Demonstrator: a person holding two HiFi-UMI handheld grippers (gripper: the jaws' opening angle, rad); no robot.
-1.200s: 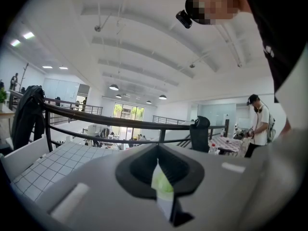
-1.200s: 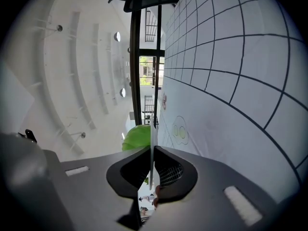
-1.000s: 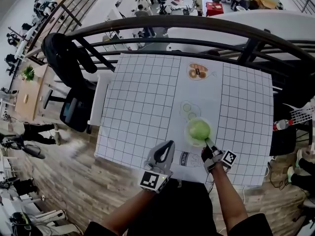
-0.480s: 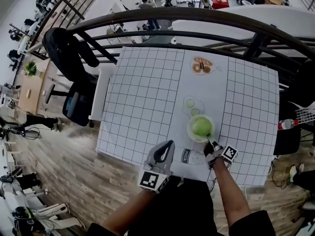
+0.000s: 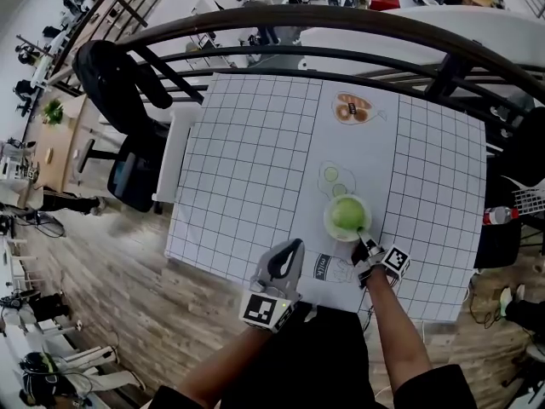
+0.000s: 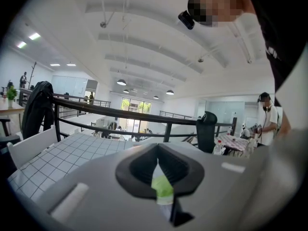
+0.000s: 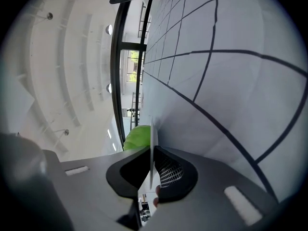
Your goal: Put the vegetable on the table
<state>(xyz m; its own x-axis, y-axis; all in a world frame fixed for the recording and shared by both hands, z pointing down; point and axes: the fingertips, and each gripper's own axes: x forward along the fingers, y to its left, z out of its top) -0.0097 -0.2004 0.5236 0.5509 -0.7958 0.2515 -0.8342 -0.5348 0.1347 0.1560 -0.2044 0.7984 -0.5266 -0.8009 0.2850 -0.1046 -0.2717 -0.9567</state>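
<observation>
At the near edge of the grid-patterned surface (image 5: 247, 177), toward the person's right, a pale round plate (image 5: 326, 220) holds a single green vegetable (image 5: 347, 214), which fills most of it. From above the vegetable reads as a rounded ball, so no long axis or pointing direction can be made out. It is on the plate, not on the bare surface. The right tongs (image 5: 364, 247) reach in from the near side and are closed on the plate's near rim. In the right gripper view the thin white rim runs edge-on between the two pads, and the green vegetable bulges just beyond them. The vegetable itself is not gripped; it lies just past the tips of the right tongs. The left tongs (image 5: 289, 254) hover over the surface's near edge, to the left of the plate and apart from it, tips pointing away from the person. In the left gripper view their pads stand drawn together to a thin slit with nothing between them, and a sliver of green shows through it. Just beyond the plate a printed picture of green slices (image 5: 334, 179) lies on the surface.
</observation>
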